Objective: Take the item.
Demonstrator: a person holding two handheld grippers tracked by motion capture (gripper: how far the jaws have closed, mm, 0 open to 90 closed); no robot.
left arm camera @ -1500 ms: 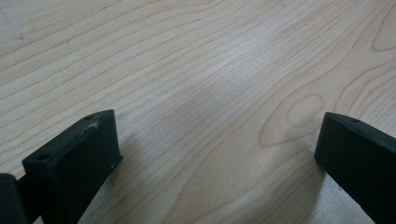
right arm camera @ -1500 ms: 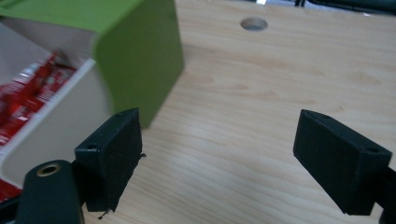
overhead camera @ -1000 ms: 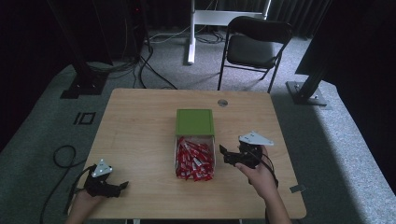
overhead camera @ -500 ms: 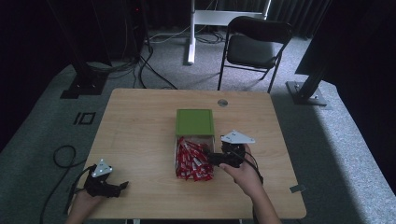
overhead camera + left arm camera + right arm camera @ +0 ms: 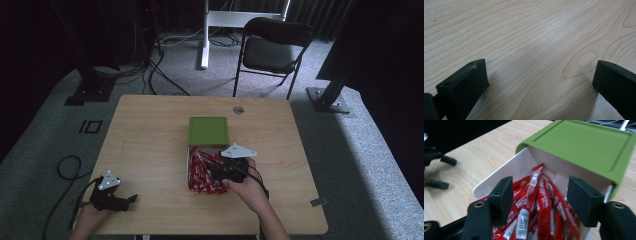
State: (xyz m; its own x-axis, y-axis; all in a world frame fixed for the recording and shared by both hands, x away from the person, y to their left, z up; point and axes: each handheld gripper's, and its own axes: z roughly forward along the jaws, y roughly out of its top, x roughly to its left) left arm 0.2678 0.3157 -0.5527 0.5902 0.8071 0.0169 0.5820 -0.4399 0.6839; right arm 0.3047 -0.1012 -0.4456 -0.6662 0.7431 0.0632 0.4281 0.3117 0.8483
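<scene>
At about seven o'clock on the table [image 5: 150, 130], nearest the person, the left gripper [image 5: 131, 199] rests on the wood with its jaws spread wide and nothing between them; the left gripper view looks down on bare wood grain between the two black pads. It seems parked there, out of the way, while the other hand works.

Nearer the middle, at roughly five o'clock from the table's centre, the right gripper [image 5: 539, 200] reaches into the open white box [image 5: 506, 170] of red sachets [image 5: 534, 192]. Its jaws have just been closing and now stand partly apart, one on each side of a bunch of sachets that stick up between them; the pads do not yet seem to press on any, so I judge nothing is gripped so far. The gripper comes in low and along the length of the sachets, probably so that the pads can pinch one across its narrow width.

Farther off, at twelve o'clock from the sachets, the green lid [image 5: 208, 130] covers the far end of the box, leaving the near end open for reaching in.
</scene>
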